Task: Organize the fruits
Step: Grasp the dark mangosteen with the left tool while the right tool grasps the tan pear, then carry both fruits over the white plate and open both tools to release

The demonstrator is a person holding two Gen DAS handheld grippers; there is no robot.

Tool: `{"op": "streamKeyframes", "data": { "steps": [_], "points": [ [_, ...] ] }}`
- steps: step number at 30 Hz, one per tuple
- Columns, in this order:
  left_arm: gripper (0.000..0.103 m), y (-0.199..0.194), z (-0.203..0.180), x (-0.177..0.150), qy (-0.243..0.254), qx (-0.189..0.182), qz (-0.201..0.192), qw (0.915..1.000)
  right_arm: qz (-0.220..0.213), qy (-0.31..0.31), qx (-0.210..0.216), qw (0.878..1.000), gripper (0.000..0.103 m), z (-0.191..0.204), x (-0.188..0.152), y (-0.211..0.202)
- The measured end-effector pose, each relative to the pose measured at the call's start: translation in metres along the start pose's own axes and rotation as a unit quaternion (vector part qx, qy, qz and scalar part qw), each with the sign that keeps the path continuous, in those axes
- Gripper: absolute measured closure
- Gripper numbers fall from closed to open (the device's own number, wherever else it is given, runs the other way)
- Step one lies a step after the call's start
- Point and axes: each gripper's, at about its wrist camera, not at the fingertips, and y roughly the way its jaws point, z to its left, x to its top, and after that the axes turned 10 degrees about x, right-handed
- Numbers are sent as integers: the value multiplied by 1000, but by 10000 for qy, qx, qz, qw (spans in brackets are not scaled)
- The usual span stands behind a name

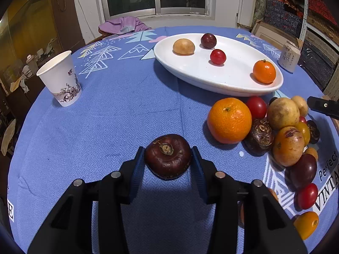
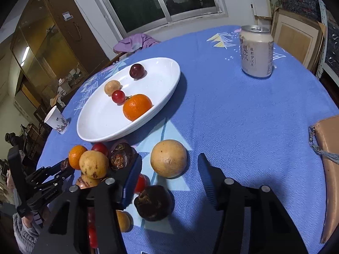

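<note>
Water chestnut (image 1: 168,156) clamped between left tongs (image 1: 168,158) pads, above blue counter (image 1: 118,114). Right tongs (image 2: 170,170) spread apart, tan round fruit (image 2: 168,158) between fingers, untouched. White plate (image 1: 203,78) holds four fruits.

Paper cup (image 1: 60,79), drink can (image 2: 256,51), tan purse (image 2: 329,160) on tablecloth (image 1: 127,110)

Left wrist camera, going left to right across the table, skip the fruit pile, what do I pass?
Paper cup → dark water chestnut between the left gripper fingers → white plate → small orange at the plate's right end → drink can.
</note>
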Motion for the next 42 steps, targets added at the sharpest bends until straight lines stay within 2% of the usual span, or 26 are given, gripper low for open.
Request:
{"op": "streamKeyframes", "data": {
  "steps": [7, 10, 17, 20, 23, 28, 31, 33, 35, 38, 42],
  "points": [
    [60, 0, -1, 0, 13, 13, -2, 10000, 135, -242, -200, 9994, 52, 10, -1, 15],
    [60, 0, -1, 0, 13, 11, -1, 10000, 234, -270, -246, 9991, 61, 9, -2, 21],
    [60, 0, 2, 0, -86, -78, 2, 9999, 158, -251, -204, 9994, 62, 6, -5, 15],
    [60, -6, 2, -1, -121, -59, -126, 9998, -72, -132, -125, 9998, 62, 1, -5, -1],
    [60, -26, 4, 1, -145, 80, -489, 9987, -452, -55, -52, 9989, 62, -3, -4, -27],
    [60, -65, 12, 35, -362, -58, -892, 9953, -1072, -124, 47, 9941, 62, 7, 13, -68],
    [60, -83, 10, 73, -394, 5, -1155, 9925, -1316, -359, 125, 9906, 62, 29, 44, -87],
    [60, -86, 7, 99, -489, -105, -1208, 9914, -1432, -536, 140, 9881, 62, 48, 71, -91],
    [60, -78, 1, 117, -587, -161, -1164, 9913, -1444, -575, 230, 9876, 62, 59, 88, -83],
    [60, -48, -11, 131, -658, -223, -892, 9936, -1232, -488, 383, 9904, 62, 65, 107, -49],
    [60, 2, -28, 133, -506, -118, -451, 9976, -655, -464, 120, 9967, 62, 59, 117, 23]
  ]
}}
